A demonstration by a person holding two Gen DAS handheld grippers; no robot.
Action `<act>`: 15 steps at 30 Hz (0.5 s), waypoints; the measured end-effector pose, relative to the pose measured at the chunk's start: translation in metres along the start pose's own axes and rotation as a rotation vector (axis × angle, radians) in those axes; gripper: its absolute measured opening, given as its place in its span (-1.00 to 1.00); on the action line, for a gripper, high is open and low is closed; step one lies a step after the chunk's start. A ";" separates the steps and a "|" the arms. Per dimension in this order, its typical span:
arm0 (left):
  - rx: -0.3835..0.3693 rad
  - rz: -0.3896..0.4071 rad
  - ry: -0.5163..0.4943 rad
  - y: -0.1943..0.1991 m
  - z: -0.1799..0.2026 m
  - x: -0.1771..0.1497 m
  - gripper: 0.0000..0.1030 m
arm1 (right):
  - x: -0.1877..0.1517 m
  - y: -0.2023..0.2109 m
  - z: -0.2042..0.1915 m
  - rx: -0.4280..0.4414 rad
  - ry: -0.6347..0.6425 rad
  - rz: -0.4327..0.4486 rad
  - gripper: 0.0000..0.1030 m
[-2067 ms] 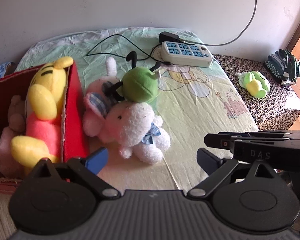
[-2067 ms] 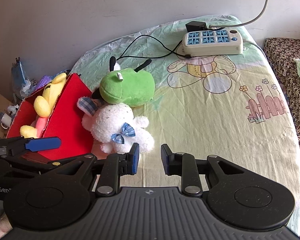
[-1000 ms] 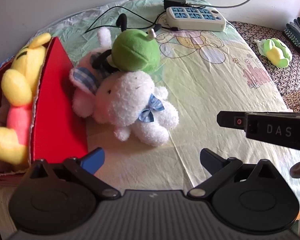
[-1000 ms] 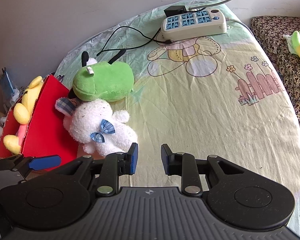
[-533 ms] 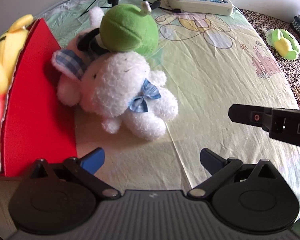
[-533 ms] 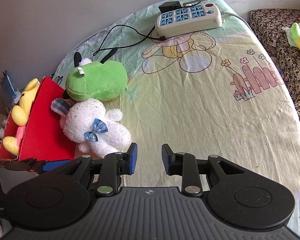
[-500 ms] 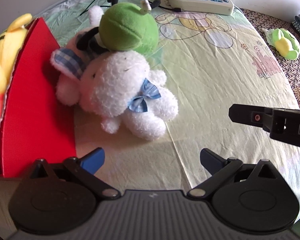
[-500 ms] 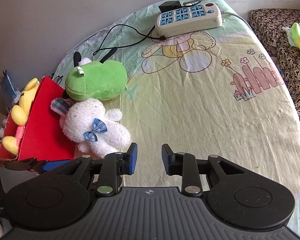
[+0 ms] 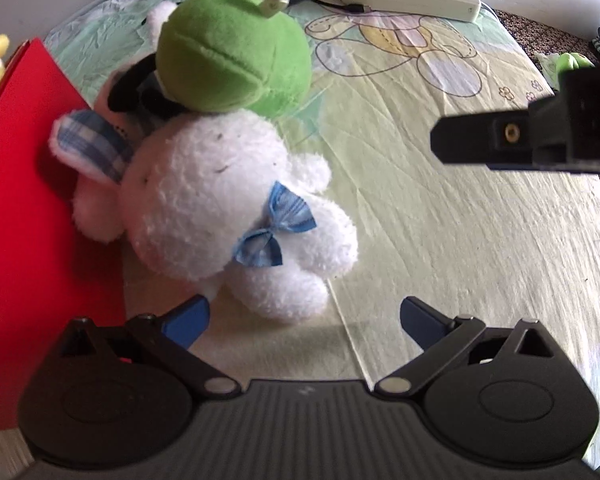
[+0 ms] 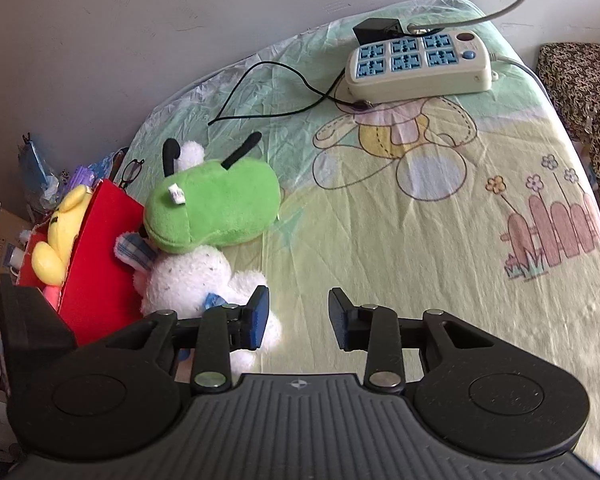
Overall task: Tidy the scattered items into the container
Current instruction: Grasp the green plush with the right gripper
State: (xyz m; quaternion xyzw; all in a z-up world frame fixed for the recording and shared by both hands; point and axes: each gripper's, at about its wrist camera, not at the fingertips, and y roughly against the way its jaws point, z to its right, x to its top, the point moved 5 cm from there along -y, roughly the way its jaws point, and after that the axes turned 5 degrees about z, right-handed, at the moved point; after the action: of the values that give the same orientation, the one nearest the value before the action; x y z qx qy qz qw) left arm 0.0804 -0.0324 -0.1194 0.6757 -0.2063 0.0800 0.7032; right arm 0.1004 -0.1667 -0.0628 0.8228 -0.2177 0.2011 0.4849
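Where both tongs (image 9: 304,316) (image 10: 298,318) gape empty, white plush (image 9: 228,208) under green plush (image 9: 232,60) against red box (image 9: 24,200)

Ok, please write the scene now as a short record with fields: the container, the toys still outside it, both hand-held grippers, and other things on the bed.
container: red cardboard box, yellow plush bear inside
toys outside: white fluffy plush rabbit with blue bow, green plush toy resting on it, both beside the box
left hand-held gripper: open, empty, near the rabbit
right hand-held gripper: jaws have just been opening, nothing between them
other: white power strip, black cable
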 end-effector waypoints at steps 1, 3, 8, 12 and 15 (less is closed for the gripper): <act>-0.017 -0.002 -0.002 0.000 0.000 -0.001 0.95 | 0.005 -0.002 -0.002 0.010 0.005 -0.001 -0.27; -0.038 0.000 -0.013 0.001 0.001 -0.003 0.95 | 0.017 -0.005 -0.006 0.036 0.015 -0.001 -0.22; -0.063 0.043 -0.035 0.016 0.000 -0.005 0.95 | 0.051 -0.013 -0.020 0.080 0.035 0.014 -0.15; -0.080 0.087 -0.049 0.033 -0.004 -0.002 0.95 | 0.068 -0.028 -0.042 0.129 0.071 0.004 0.02; -0.087 0.134 -0.062 0.046 -0.007 0.003 0.95 | 0.070 -0.046 -0.060 0.137 0.117 -0.024 0.12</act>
State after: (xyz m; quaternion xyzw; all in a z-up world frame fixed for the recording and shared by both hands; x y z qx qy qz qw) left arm 0.0663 -0.0231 -0.0764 0.6312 -0.2758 0.0970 0.7184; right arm 0.1761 -0.1053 -0.0307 0.8434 -0.1652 0.2573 0.4417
